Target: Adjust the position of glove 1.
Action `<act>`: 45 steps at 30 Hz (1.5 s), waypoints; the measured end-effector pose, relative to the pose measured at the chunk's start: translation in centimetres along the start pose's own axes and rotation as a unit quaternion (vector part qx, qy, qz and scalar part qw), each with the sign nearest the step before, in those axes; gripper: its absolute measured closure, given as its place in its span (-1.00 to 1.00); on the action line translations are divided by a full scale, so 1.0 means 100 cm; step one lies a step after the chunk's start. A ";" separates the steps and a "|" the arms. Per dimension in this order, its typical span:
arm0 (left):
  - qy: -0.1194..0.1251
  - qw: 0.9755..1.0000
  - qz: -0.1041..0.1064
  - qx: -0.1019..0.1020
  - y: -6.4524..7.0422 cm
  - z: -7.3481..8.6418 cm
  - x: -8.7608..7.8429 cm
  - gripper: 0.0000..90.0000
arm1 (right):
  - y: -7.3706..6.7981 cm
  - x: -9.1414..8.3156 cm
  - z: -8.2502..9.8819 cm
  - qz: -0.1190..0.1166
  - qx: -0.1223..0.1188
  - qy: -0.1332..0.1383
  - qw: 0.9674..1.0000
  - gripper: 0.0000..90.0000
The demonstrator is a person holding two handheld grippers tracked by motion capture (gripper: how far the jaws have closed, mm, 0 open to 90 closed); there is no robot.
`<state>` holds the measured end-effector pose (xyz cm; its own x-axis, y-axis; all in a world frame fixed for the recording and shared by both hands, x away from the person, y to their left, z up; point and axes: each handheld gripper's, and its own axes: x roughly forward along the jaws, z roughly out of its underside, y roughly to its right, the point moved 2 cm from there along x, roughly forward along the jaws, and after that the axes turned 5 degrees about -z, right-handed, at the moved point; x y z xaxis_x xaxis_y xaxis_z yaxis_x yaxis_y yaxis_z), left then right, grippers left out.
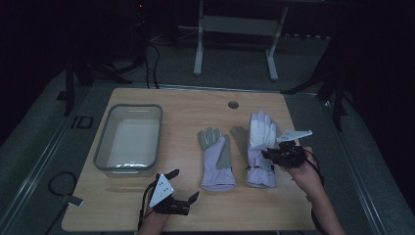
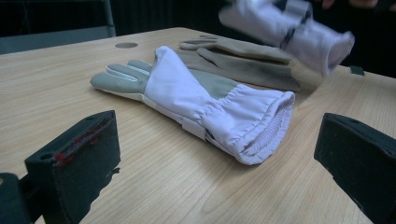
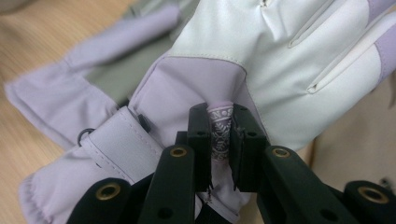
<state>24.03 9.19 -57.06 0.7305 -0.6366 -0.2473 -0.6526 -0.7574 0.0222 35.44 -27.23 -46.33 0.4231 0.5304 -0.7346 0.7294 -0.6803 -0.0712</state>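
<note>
Where the wooden table (image 1: 186,105) reaches the left of the high view, a clear plastic tub (image 1: 129,138) sits on it. Below the tub, at the lower left, the left gripper (image 1: 185,185) rests low over the tabletop with its jaws spread wide and nothing between them. At centre frame a lilac-and-grey glove (image 1: 216,160) lies flat, cuff toward the bottom edge. Just right of it, the right gripper (image 1: 268,155) pinches a fold of a second, white-backed glove (image 1: 259,134) near its wrist strap (image 3: 122,140), its cuff raised off the wood.
</note>
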 end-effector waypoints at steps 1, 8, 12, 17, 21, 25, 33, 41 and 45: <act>0.000 1.000 0.000 0.000 0.000 0.000 0.000 -0.99 | -0.002 -0.003 -0.005 0.000 0.000 0.004 1.000 0.78; -0.001 1.000 -0.005 0.001 0.000 0.000 0.000 -0.99 | -0.034 -0.019 -0.049 0.008 -0.012 0.025 1.000 0.78; 0.003 1.000 -0.005 0.002 0.001 0.000 -0.001 -0.99 | -0.056 -0.008 -0.068 0.018 -0.021 0.018 0.999 0.78; 0.003 1.000 -0.004 0.002 0.001 0.000 -0.001 -0.99 | -0.075 0.015 -0.075 0.017 -0.014 0.009 1.000 0.78; 0.003 1.000 -0.003 0.002 0.000 0.000 -0.001 -0.99 | -0.082 0.027 -0.074 0.015 -0.004 0.007 1.000 0.78; 0.003 1.000 -0.002 0.002 0.001 0.000 -0.001 -0.99 | -0.089 0.047 -0.074 0.011 -0.006 -0.023 1.000 0.78; 0.002 1.000 -0.001 0.004 0.001 0.000 0.000 -0.99 | -0.091 0.087 -0.071 0.019 -0.012 -0.063 0.998 0.77; 0.001 1.000 0.000 0.005 0.001 0.000 0.000 -0.99 | -0.091 0.121 -0.058 0.032 -0.021 -0.092 0.995 0.73; 0.002 1.000 -0.001 0.004 0.001 0.000 0.000 -0.99 | -0.095 0.128 -0.054 0.031 -0.032 -0.094 0.995 0.73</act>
<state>23.94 9.15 -57.06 0.7319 -0.6365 -0.2433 -0.6533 -0.7569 0.0146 36.86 -11.28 -51.36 0.3655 0.3808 -0.8493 0.7401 -0.6722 0.0172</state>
